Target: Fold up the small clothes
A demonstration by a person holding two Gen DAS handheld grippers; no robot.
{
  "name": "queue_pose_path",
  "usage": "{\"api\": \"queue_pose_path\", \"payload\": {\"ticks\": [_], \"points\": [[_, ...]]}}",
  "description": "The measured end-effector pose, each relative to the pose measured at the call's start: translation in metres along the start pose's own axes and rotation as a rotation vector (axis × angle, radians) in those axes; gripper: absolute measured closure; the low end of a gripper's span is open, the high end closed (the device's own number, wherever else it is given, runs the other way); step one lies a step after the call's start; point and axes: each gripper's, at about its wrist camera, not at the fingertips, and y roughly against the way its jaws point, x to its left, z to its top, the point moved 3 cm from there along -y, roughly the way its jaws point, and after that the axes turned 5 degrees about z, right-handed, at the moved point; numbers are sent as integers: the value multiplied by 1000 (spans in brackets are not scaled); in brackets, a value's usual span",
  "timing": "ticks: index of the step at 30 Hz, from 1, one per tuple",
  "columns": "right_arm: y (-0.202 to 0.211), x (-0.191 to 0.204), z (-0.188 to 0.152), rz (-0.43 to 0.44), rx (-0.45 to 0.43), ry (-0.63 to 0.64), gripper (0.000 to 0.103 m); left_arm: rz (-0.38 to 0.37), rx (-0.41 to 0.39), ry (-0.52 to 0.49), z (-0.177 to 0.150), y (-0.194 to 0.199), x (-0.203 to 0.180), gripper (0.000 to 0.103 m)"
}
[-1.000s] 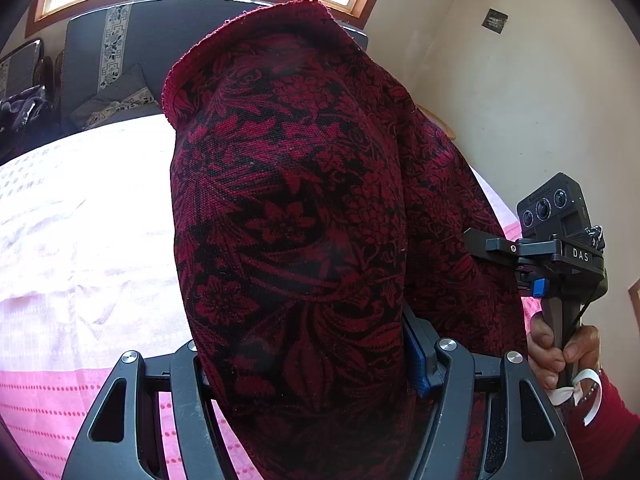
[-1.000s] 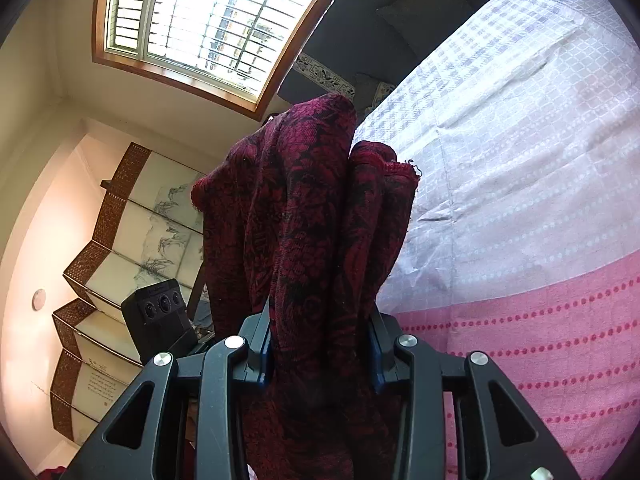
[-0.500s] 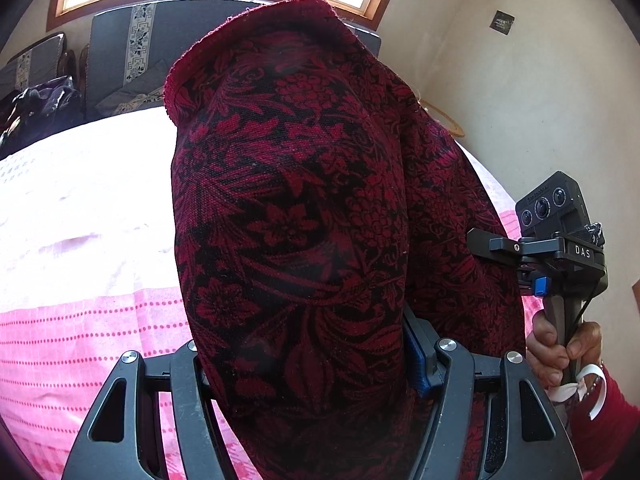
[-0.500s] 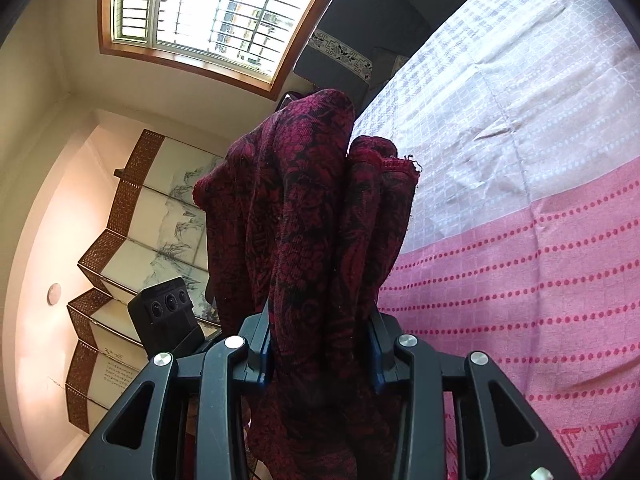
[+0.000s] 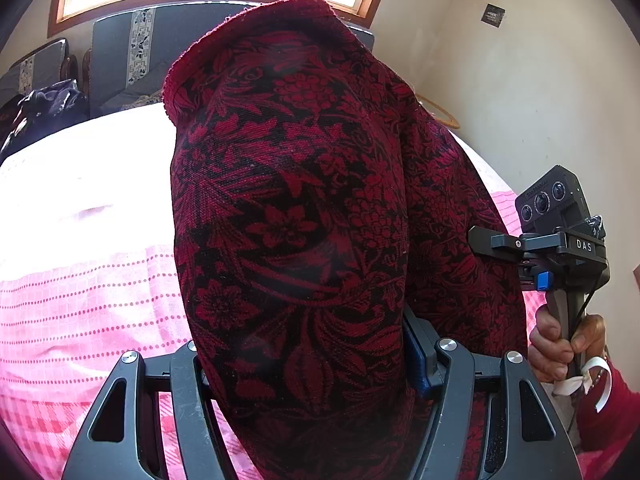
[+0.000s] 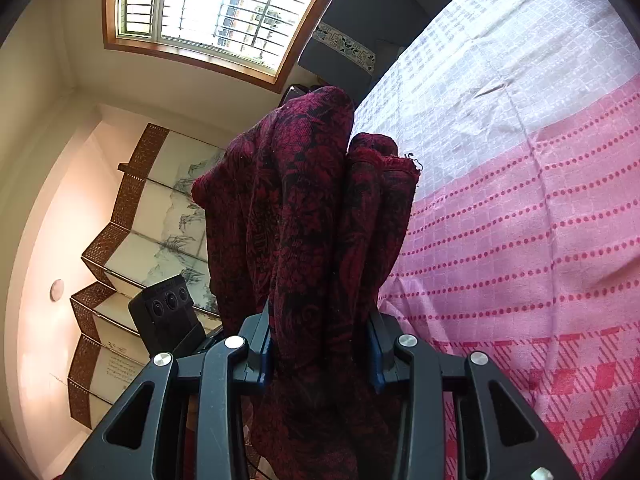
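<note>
We grip the red floral garment [image 5: 296,216] with both left gripper [image 5: 308,364] and right gripper [image 6: 320,344] fingers clamped, above the pink bedspread [image 6: 520,240] at frame right

- A bedspread [image 6: 520,208] covers the surface below: a pale checked part farther off, pink dotted stripes nearer, red plaid at the near edge.
- A window [image 6: 208,12] with a wooden frame and bars stands in the wall.
- Dark cushions [image 5: 132,52] with patterned bands line the wall under it.
- A folding screen [image 6: 160,216] with ink landscapes stands by the cream wall.
- A dark square plate [image 5: 493,15] sits high on the wall.
</note>
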Motion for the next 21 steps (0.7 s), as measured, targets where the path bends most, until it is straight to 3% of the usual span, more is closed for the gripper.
{"api": "queue_pose_path", "payload": {"ticks": [21], "points": [[-10,1,7,-12,18,-23,68,6,5,-4,-2,-2,0,37]]}}
